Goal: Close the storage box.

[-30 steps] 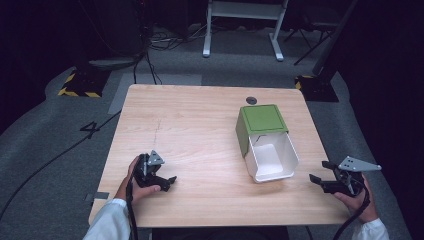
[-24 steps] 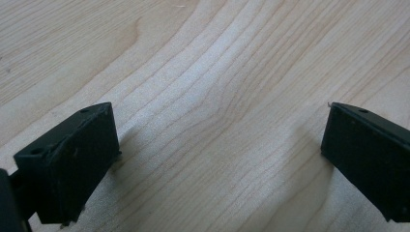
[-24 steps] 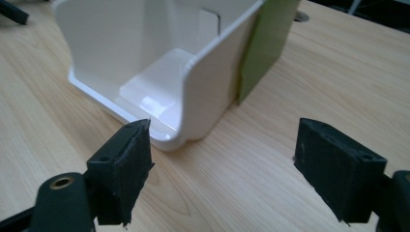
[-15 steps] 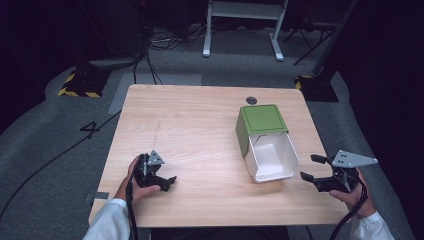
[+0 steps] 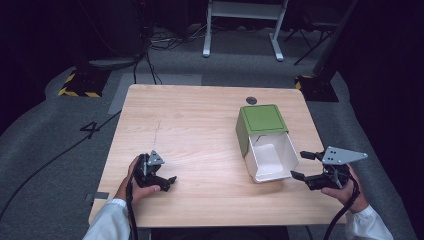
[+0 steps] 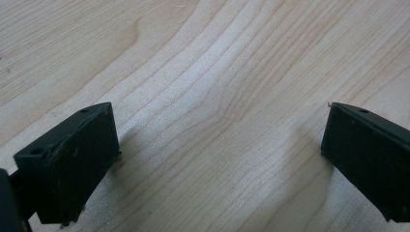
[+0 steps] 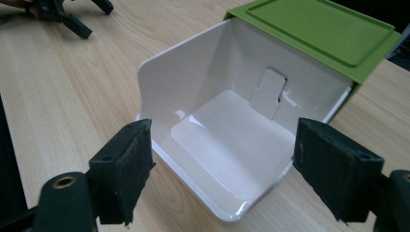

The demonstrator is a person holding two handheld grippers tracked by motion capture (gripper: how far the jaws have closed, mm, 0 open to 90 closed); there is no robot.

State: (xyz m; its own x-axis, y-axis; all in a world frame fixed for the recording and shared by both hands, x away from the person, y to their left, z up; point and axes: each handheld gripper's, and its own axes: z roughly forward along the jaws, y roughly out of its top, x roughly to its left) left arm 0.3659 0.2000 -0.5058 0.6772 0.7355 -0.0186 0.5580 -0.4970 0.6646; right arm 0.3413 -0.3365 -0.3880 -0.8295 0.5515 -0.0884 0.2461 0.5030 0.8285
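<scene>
At table's right edge, the right gripper (image 5: pixel 306 166) has moved in toward the white drawer (image 5: pixel 270 161) pulled out of its green box (image 5: pixel 262 119), jaws wide, probably lining up a grasp. Left gripper (image 5: pixel 161 178) sits unchanged on the table (image 5: pixel 200 120), jaws wide, empty.

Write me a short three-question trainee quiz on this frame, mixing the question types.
1. True or false: the white drawer is pulled out of the green box.
2. Which gripper faces the drawer? A) left gripper B) right gripper
3. Fill in: the drawer's inside looks ____.

Key:
1. True; its open end points toward the person.
2. B; the right gripper view looks into the drawer between spread fingers, while the left rests on bare table.
3. Empty.
</scene>
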